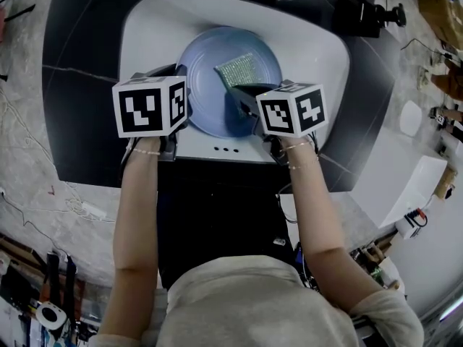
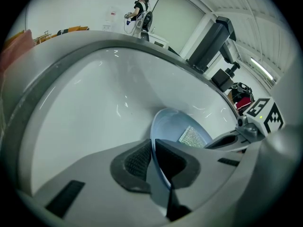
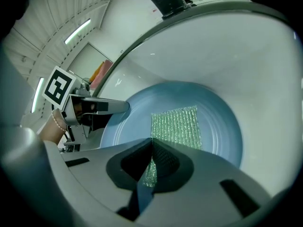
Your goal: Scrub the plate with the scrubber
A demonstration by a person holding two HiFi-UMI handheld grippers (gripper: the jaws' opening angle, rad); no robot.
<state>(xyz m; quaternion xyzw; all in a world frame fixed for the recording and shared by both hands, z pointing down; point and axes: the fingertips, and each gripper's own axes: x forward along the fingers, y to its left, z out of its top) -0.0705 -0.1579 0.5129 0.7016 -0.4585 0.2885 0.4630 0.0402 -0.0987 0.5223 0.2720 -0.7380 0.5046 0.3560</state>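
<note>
Left gripper (image 2: 152,149): jaws closed on the near rim of the pale blue plate (image 2: 176,126), which is held edge-on between the dark ribbed pads (image 2: 136,162). Ahead of the jaws, a green mesh scrubber (image 2: 191,137) lies against the plate's face. To the right, the right gripper (image 2: 215,143) reaches in at the scrubber. The plate sits inside a white sink (image 2: 85,108). A person (image 2: 141,13) stands far ahead.

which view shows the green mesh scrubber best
Right gripper view: the green mesh scrubber lies on the light blue round plate, one end in the right hand-held gripper. Head view shows it small; left gripper view, a patch.
</note>
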